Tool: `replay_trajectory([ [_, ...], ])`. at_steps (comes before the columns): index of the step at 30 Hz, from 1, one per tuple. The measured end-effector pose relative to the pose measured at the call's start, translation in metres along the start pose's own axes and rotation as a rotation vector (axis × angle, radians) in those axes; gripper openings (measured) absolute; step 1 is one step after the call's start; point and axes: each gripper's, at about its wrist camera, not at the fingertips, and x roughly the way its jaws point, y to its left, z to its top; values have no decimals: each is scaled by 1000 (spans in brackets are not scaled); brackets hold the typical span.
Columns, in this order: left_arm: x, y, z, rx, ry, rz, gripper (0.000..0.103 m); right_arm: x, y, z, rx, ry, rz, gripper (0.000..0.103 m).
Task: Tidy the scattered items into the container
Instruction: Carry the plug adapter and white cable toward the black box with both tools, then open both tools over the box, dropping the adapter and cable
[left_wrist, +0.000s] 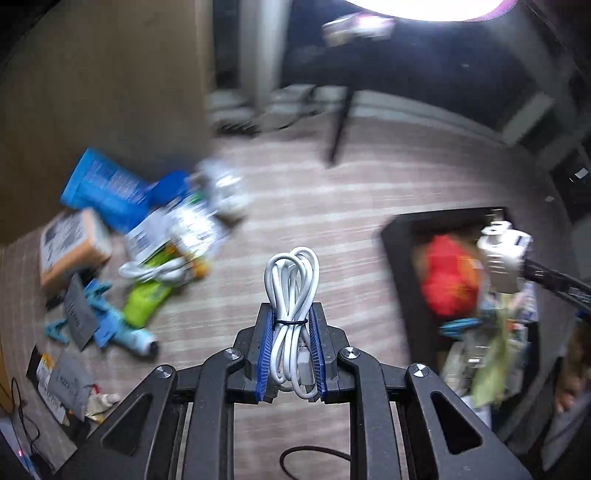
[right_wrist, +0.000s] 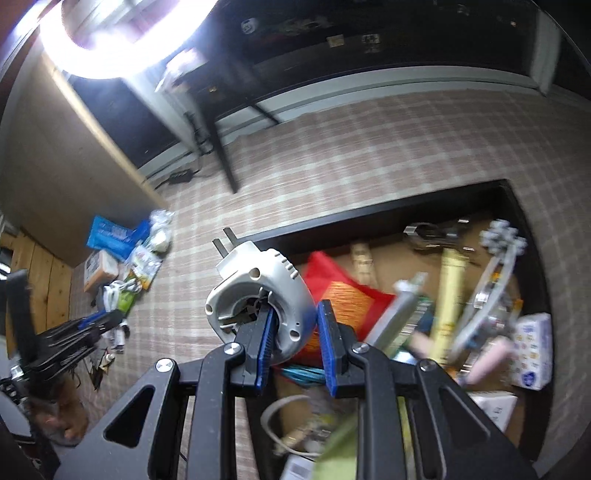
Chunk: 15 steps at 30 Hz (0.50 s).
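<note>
1. Two grippers, both loaded. Left gripper (left_wrist: 291, 325) pinching a coiled white cable (left_wrist: 291, 295) between its blue pads (left_wrist: 266, 350), clear of the checked floor mat (left_wrist: 332, 221).
2. Bundled in long loops, that cable, cinched by a thin dark tie across the middle, loops poking out past the fingertips, a grey plug end tucked low between the pads.
3. Right gripper (right_wrist: 293, 332) clamped on a white plastic plug adapter (right_wrist: 255, 291): rounded shell, open underside showing dark innards, two metal prongs sticking out at the far upper left.
4. Just ahead and to the right of that gripper, the black container (right_wrist: 388, 210), already crowded: red-and-orange pouch (right_wrist: 343, 291), yellow tube, tissue pack, blurred odds and ends.
5. Far out left of the left gripper, the remaining scatter: blue packet (left_wrist: 103, 188), orange box (left_wrist: 74, 247), green tube (left_wrist: 147, 299), another white cable (left_wrist: 151, 271), all smeared by blur.
</note>
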Motion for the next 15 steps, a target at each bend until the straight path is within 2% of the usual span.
replay_trajectory([
  [4,-6,-48,7,76,-12,-60,18,-20,-34,-7,44,-17,-47,23],
  [11,1,-121,1,186,4,-127,18,-50,-88,-21,118,-41,-124,23],
  [13,1,-140,-2,211,12,-181,19,-57,-101,-24,135,-44,-142,23],
  [14,1,-145,-3,218,20,-202,28,-59,-105,-24,141,-45,-150,23],
  [15,2,-150,-3,228,28,-206,54,-61,-108,-25,147,-47,-155,24],
])
